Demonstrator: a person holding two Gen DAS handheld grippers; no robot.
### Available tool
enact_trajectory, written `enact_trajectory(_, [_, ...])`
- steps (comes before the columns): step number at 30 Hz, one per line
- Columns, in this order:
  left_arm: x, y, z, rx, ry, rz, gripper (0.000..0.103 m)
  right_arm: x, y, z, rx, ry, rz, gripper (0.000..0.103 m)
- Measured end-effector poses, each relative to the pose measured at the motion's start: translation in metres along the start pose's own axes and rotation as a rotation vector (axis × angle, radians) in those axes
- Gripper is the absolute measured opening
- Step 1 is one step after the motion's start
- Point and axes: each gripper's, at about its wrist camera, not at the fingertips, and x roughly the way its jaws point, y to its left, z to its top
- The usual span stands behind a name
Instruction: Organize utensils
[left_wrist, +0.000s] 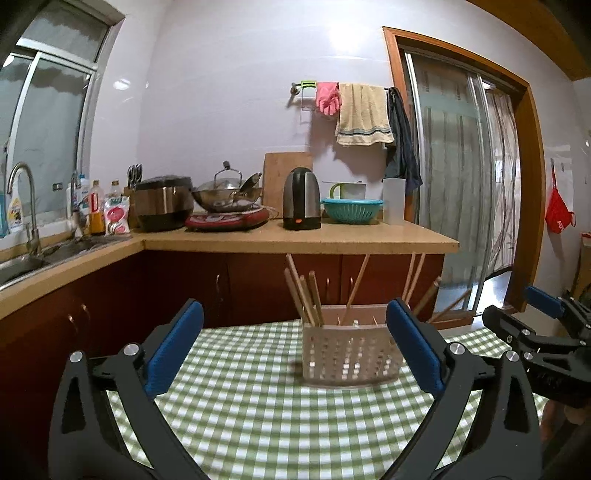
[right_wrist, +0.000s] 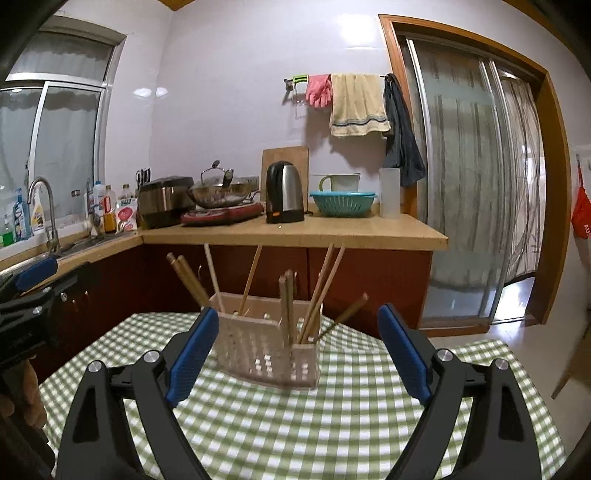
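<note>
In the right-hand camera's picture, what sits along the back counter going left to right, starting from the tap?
Tap → bottles → rice cooker → wok → kettle → teal colander → white cup.

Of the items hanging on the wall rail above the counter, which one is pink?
The rubber gloves, at the rail's left end; the towel beside them is beige, and the cloth at the right end is dark.

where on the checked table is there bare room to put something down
Bare cloth lies between the grippers and the utensil holder, and to its right. Crowded: above the holder, where chopsticks fan out.
</note>
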Motion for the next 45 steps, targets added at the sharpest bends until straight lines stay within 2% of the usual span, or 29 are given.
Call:
enact_trajectory(13, [-0.037,0.004,-0.024,-0.003,0.049,0.031,0.097,-0.031,-0.002,-0.018,0.022,0.024,-0.019,0.085])
enact_trajectory(45, [-0.05,-0.002,-0.028,-0.003,0.049,0.022,0.099,-0.039,-0.002,-0.02,0.016,0.019,-0.028,0.086])
